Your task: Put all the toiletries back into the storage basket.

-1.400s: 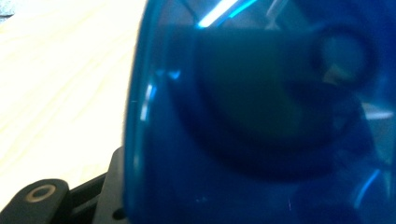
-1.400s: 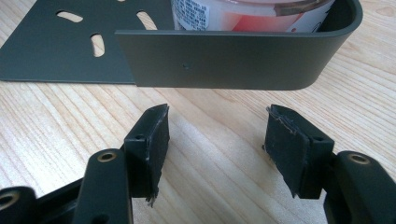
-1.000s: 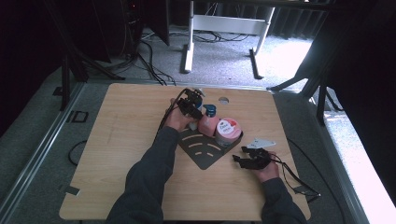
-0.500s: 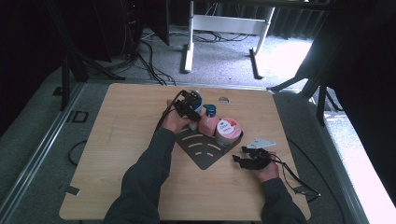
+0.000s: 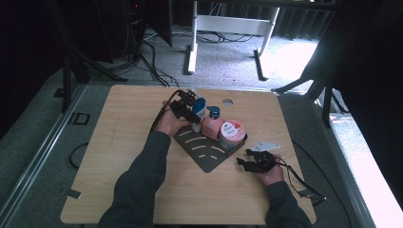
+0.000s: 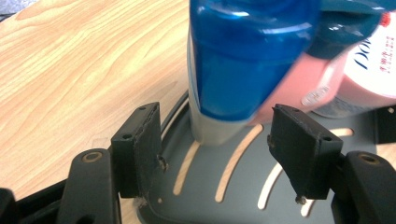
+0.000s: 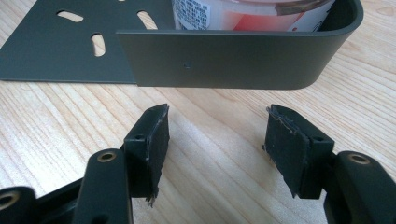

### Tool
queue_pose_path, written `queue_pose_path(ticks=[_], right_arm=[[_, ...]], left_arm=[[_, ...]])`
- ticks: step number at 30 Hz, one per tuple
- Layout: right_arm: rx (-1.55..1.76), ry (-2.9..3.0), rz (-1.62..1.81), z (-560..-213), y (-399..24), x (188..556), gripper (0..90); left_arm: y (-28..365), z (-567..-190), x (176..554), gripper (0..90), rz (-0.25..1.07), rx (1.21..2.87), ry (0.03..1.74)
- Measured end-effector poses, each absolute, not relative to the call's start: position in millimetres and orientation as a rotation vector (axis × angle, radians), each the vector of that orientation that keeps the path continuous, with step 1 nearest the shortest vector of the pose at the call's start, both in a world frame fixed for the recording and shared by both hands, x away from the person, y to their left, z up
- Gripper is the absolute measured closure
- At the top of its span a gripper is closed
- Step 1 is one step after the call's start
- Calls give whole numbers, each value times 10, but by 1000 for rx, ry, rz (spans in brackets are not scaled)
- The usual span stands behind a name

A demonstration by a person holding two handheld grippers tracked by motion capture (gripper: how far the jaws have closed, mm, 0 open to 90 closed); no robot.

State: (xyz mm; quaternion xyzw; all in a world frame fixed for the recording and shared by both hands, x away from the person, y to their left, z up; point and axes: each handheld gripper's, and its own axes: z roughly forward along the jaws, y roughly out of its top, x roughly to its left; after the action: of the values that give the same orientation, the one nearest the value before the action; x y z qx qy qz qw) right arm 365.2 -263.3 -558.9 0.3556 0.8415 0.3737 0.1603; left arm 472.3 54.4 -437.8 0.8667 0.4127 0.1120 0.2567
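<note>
Blue-capped bottle, smooth glossy plastic, stands free between the left gripper's just-opened, spread jaws.

The left gripper has just been opening its jaws — the blue-capped bottle stands free between them on the dark slotted tray — and sits slightly farther back from it.

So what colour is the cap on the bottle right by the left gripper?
Blue, glossy cap; clearest in the left gripper view.
</note>
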Motion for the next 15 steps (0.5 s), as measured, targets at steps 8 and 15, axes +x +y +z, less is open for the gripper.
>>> queue_pose_path(ticks=[8, 15], right_arm=[[1017, 2405, 1067, -5588, -2632, 3649, 395], [1017, 2405, 1068, -5588, -2633, 3650, 395]], left_arm=[[686, -4262, 4581, 333, 306, 2309, 1088], [886, -4214, 4425, 340, 346, 2212, 1085]])
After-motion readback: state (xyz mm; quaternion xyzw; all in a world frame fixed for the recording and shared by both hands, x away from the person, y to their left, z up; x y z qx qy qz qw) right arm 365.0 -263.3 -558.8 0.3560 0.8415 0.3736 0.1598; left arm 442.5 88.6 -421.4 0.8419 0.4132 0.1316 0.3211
